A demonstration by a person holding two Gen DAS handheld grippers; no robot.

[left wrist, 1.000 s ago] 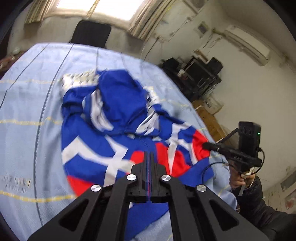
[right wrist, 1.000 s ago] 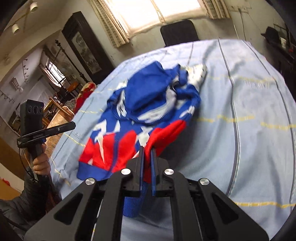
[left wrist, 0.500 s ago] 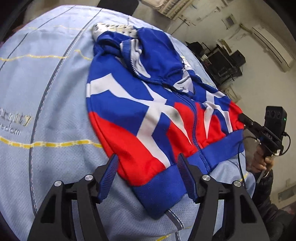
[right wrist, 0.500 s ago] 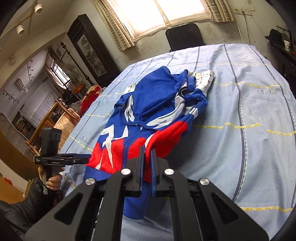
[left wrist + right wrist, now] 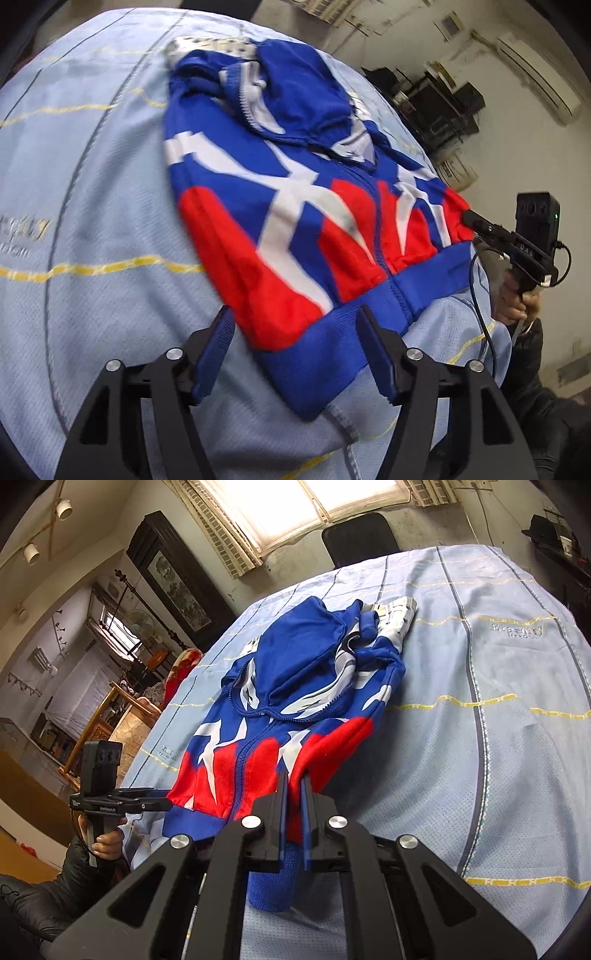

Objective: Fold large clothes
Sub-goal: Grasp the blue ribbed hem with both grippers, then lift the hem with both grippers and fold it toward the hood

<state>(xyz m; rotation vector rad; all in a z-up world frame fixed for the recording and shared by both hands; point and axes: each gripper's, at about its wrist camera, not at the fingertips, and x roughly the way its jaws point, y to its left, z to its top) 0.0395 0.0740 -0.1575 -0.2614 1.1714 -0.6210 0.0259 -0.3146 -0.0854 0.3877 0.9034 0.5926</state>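
blue/red/white zip hoodie [image 5: 295,206] lies front-up on a light blue cloth [image 5: 92,258] w/ yellow lines covering the table, hood [image 5: 303,646] flopped down over the chest, hem toward the near edge. left gripper [image 5: 295,332] sits low at the hem's left corner, fingers [image 5: 218,343] spread wide, one on each side of the blue hem band; whether they touch the fabric is unclear. in the right wrist view the same tool shows at lower left, held level by the person's left hand [image 5: 107,845] on a pistol grip, dark jacket sleeve below. right gripper [image 5: 293,786] is at the hem's right corner, fingers pressed nearly together, pinching the red/blue fabric, blue hem cuff hanging down betw. them. in the left wrist view the right hand [image 5: 517,299] grips its handle at the table's right edge, tool angled in toward the hoodie. black chair [image 5: 360,535] at far side under the window.
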